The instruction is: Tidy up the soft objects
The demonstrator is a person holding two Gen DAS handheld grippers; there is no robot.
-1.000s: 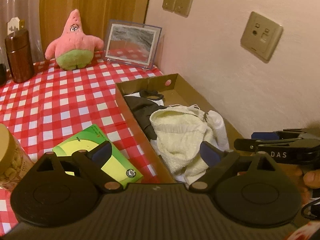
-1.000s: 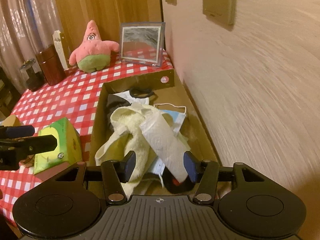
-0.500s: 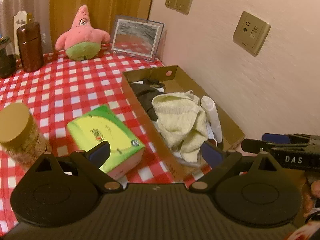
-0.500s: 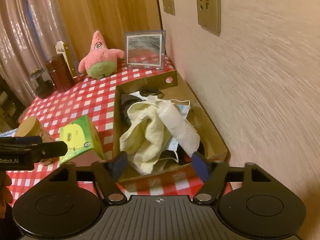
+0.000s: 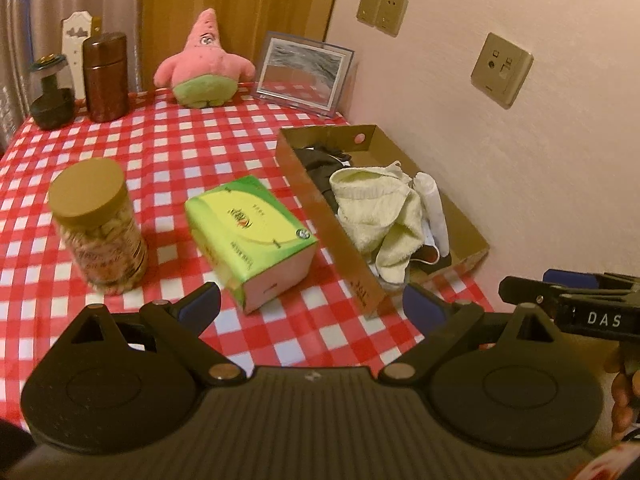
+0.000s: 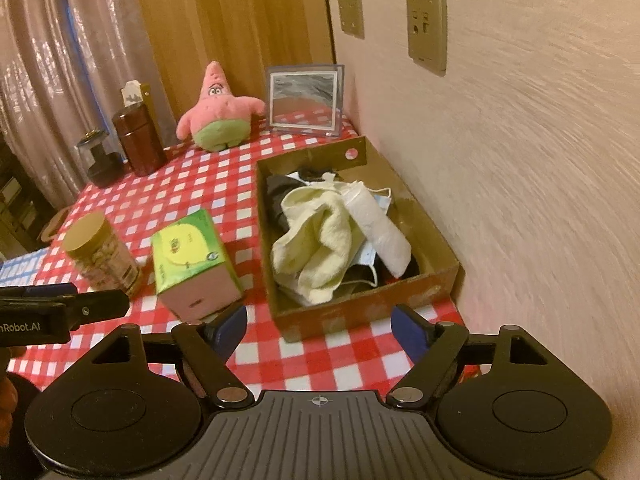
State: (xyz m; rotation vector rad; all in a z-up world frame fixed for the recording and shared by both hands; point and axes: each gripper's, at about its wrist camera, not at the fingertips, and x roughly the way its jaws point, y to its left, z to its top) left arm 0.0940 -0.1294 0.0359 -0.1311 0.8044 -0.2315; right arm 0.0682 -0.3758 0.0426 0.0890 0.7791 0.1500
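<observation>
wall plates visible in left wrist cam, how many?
3: two wall plates side by side high on the wall above the picture frame, one socket plate farther right, above the cardboard box. More may lie outside the frame.

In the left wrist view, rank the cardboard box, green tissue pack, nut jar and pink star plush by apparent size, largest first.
1. cardboard box
2. green tissue pack
3. nut jar and pink star plush: alike in the picture; the plush stands farther back, so unranked.
</observation>
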